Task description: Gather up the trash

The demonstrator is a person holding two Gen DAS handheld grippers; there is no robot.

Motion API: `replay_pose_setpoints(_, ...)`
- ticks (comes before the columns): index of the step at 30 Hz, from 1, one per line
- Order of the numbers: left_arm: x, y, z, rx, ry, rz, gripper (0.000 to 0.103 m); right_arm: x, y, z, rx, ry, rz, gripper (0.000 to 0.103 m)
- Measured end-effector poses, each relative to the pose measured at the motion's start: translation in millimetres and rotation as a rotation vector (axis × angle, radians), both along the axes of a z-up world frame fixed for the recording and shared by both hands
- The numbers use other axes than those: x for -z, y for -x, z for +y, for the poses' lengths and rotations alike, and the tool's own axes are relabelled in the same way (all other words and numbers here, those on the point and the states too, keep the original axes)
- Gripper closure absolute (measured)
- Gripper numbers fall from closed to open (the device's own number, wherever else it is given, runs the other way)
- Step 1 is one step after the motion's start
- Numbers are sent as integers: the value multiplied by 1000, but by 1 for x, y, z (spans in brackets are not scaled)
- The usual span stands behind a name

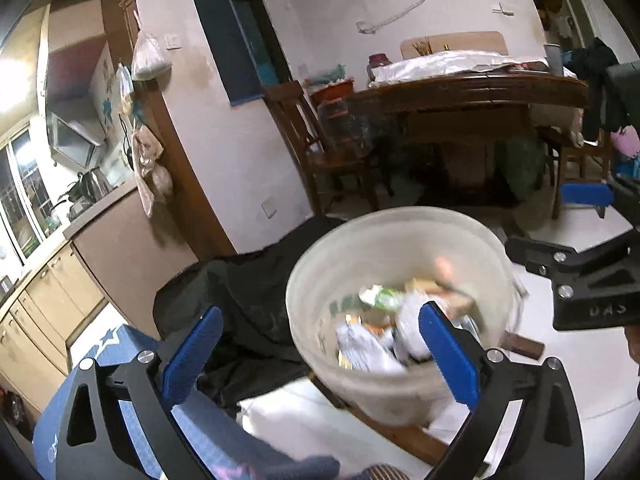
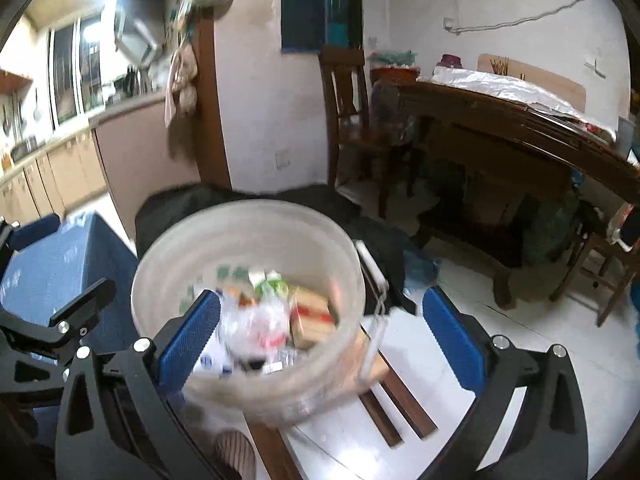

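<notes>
A translucent white plastic bucket (image 1: 400,240) stands on a wooden stool (image 1: 400,436) and holds crumpled wrappers and paper trash (image 1: 380,340). My left gripper (image 1: 320,356) is open and empty, its right blue pad in front of the bucket's near wall. In the right wrist view the same bucket (image 2: 240,228) sits between and ahead of my right gripper (image 2: 320,336), which is open and empty; trash (image 2: 264,320) fills its bottom. The right gripper also shows in the left wrist view (image 1: 584,196) at the right edge.
A black garbage bag (image 1: 248,292) lies behind the bucket. A blue box (image 2: 60,264) stands at the left. A dark wooden table (image 1: 472,96) and chairs (image 1: 320,148) stand at the back. Kitchen cabinets (image 1: 44,304) are far left. The floor is white tile (image 2: 520,352).
</notes>
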State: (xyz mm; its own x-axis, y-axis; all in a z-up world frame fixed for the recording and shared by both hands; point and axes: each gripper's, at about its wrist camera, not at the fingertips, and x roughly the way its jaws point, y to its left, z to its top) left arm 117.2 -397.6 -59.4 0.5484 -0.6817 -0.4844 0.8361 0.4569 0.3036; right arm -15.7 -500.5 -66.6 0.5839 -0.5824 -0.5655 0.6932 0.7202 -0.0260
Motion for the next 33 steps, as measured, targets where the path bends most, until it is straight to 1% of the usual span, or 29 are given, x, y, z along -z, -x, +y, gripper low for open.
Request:
replay_pose_setpoints(3,-4,8,26,-2,33,46,5,-4,14,27,44,67,18,5)
replay_pose_setpoints(4,-5,12,36,-10,43,55,5,-4,18,31,59,70,21,5)
replay_pose_setpoints(6,-6,19,50,-43,42,47,5,-4,29,42,81,21,30,5)
replay_pose_setpoints(9,-9,35,74,-93,39,19,5,-3,44,56,73,-63,37,5)
replay_pose_setpoints(12,-12,50,93,-93,64,24,5,-2,62,74,112,-80,35,5)
replay_pose_setpoints(14,-13,60,104,-92,71,35,5,0,72,85,130,-82,39,5)
replay_pose_setpoints(18,-18,77,125,-78,91,82,5,6,86,99,116,-88,56,5)
replay_pose_setpoints(20,-21,87,133,-64,96,109,5,5,94,103,125,-87,49,5)
replay_pose_setpoints(23,-21,107,142,-27,84,136,5,1,109,108,149,-102,19,5)
replay_pose_setpoints(25,-22,120,146,-14,85,139,5,-2,117,113,153,-105,2,5)
replay_pose_setpoints(28,-20,135,152,-2,86,140,5,-6,126,118,162,-79,7,5)
replay_pose_setpoints(30,-19,147,159,-2,97,119,5,-10,133,125,167,-55,0,5)
replay_pose_setpoints(33,-23,155,166,1,119,91,5,-17,141,131,157,-26,-24,5)
